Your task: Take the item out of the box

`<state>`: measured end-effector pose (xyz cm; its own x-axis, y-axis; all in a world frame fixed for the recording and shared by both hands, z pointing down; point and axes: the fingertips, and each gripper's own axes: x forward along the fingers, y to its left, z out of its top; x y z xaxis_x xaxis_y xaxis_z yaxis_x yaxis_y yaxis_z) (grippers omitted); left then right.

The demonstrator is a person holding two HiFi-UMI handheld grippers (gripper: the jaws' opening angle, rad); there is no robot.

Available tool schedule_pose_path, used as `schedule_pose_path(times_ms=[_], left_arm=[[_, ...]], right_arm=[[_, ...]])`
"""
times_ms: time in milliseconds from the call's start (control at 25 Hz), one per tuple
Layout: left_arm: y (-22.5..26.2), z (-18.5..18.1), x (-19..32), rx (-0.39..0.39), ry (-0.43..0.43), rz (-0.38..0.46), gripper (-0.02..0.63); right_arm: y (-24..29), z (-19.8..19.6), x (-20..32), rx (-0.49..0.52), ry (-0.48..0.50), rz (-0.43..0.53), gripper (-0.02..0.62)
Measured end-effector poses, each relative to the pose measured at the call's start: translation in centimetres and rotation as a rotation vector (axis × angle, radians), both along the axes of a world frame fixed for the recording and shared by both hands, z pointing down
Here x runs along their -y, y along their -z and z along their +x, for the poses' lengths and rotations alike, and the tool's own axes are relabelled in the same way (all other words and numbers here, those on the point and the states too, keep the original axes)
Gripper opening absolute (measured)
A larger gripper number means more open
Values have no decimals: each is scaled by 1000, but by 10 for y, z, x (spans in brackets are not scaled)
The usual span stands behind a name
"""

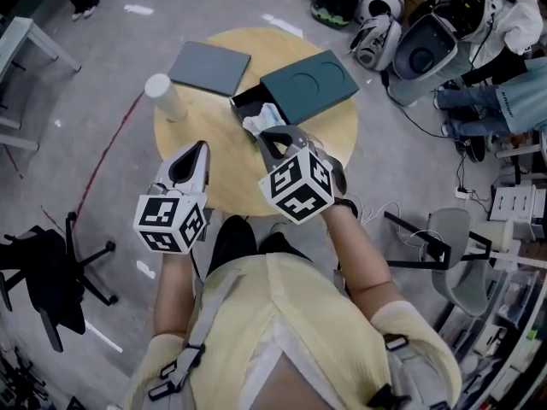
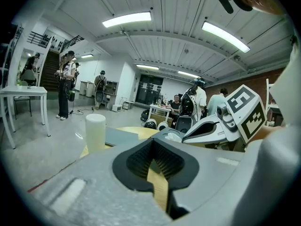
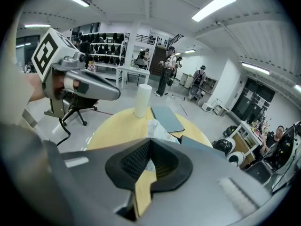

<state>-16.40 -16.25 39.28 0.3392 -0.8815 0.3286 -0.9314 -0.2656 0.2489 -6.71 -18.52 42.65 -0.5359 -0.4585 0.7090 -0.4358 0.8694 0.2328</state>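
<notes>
A black box (image 1: 244, 102) lies on the round wooden table (image 1: 214, 190), half covered by its dark green lid (image 1: 309, 84). A crumpled white item (image 1: 259, 120) sticks out of the box's open end and shows just past the jaw tips in the right gripper view (image 3: 154, 126). My right gripper (image 1: 266, 135) is shut, its tips at the item's near edge; no grip on it shows. My left gripper (image 1: 201, 148) hovers shut over the table's near left part with nothing in it. Its tips (image 2: 153, 141) point at the table top.
A grey flat panel (image 1: 209, 67) and an upright white cylinder (image 1: 164, 96) stand on the table's far left. Helmets (image 1: 376, 24) and a seated person (image 1: 504, 67) are at the back right. A black office chair (image 1: 51, 272) is at the left and a grey chair (image 1: 457, 254) at the right.
</notes>
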Motion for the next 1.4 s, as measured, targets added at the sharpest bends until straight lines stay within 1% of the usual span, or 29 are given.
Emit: schedule_pose_path(times_ms=[320,640,920,1400], left_arm=[[3,1,-12,18,26,3,5],[11,2,-17,32,33,16,5],[14,-1,-16,47,28,15,5],[10,-4,-9,46,14,10,5]], right_arm=[[7,11,-13,41,-11,5,7],[17,21,-18,90,-32,15,6],[24,20,-17,127,-45,15,6],[26,17,-13,164,-59,2,6]])
